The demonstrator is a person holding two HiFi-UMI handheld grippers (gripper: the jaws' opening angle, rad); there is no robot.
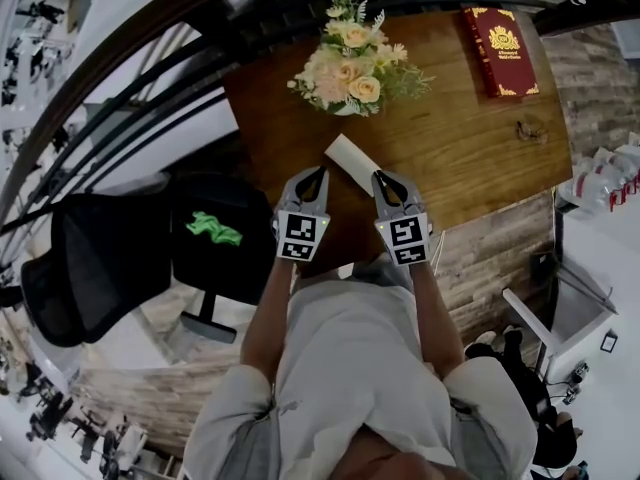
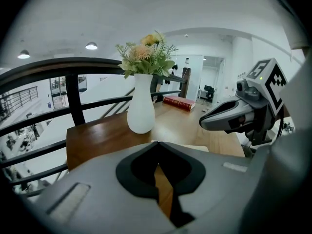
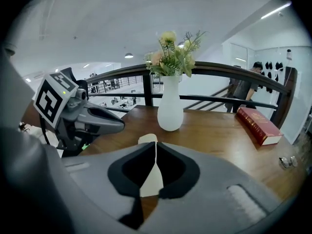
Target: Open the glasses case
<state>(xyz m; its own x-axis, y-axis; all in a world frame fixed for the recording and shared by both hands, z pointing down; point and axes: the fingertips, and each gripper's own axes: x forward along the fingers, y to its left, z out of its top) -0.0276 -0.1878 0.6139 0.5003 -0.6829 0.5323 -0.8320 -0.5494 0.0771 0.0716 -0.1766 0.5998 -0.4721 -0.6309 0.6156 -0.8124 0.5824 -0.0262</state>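
Furthest left, a black mesh chair (image 1: 110, 258) stands off the bench (image 1: 470, 158), clear of the work. Next comes the left gripper (image 1: 314, 176), hovering over the bench's near edge with its grey plastic fingers (image 2: 97, 189) clenched tip to tip on nothing; only brown wood shows through the slit behind them. Just beyond and between the two tools lies the glasses case (image 1: 352, 160), a pale, smooth, oblong box set at a slant on the wood, its lid still down. The right gripper (image 1: 384, 180) mirrors the left on the case's other side, its fingers (image 3: 209, 189) likewise pressed together and empty, the case's near end showing past them. Flanking the case this way probably lets one tool steady the base while the other lifts the lid (both would have to spread first).

Further back stands a white, glossy, bottle-shaped vase (image 2: 140, 108) of cream and peach flowers, likely mere decoration. Rightmost lies a red hardcover book (image 1: 500, 50) with gilt ornament, flat on the bench's warm, grained planks.
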